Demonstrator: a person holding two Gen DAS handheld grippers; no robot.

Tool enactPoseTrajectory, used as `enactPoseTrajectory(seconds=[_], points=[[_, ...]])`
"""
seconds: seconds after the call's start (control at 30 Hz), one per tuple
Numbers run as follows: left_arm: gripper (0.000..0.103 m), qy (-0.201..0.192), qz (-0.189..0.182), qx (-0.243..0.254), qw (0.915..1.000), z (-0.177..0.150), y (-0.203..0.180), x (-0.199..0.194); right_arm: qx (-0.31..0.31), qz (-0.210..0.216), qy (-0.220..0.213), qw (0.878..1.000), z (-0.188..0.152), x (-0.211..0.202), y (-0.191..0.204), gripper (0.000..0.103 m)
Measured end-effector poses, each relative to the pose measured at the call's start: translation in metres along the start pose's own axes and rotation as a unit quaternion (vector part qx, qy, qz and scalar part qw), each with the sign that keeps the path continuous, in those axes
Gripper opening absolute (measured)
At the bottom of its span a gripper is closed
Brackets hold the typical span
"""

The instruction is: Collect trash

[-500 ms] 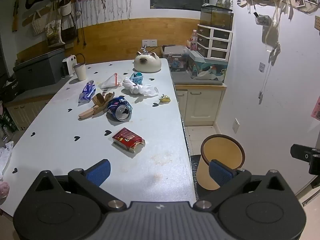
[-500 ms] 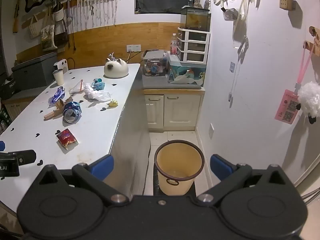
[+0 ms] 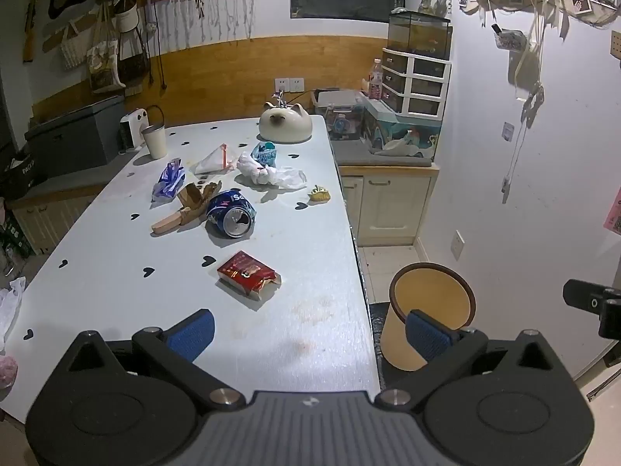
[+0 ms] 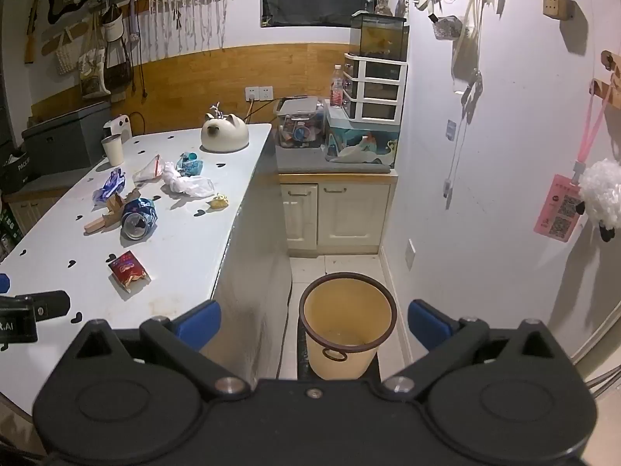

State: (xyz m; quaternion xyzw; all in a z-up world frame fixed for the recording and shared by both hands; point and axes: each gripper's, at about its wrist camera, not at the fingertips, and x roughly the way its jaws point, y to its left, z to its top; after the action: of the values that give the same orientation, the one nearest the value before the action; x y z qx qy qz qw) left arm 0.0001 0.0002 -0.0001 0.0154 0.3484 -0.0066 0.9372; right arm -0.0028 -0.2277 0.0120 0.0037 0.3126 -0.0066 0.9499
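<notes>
Both the left gripper (image 3: 308, 334) and right gripper (image 4: 314, 324) have fingers spread wide and empty, the red packet (image 3: 248, 274) ahead of the left fingers, the bin (image 4: 346, 330) between the right.

Matt white table (image 3: 116, 279) — shiny metal can (image 3: 231, 215), glossy red packet (image 3: 248, 273), smooth plastic bin (image 4: 347, 334).

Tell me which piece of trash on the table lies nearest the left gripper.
The red snack packet, torn open at one end. It lies alone, closest to the open left gripper; the crushed blue can and the wrappers sit farther back.
</notes>
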Motion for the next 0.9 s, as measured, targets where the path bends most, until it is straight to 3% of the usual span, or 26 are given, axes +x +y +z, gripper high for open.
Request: enactPoseTrajectory(seconds=[0.9], points=[[0.103,-0.003,0.001,0.0,1.0,0.0074,-0.0027,-0.0033,0.002,0.0,-0.003,1.0,0.002,-0.0015,-0.0026,0.103]])
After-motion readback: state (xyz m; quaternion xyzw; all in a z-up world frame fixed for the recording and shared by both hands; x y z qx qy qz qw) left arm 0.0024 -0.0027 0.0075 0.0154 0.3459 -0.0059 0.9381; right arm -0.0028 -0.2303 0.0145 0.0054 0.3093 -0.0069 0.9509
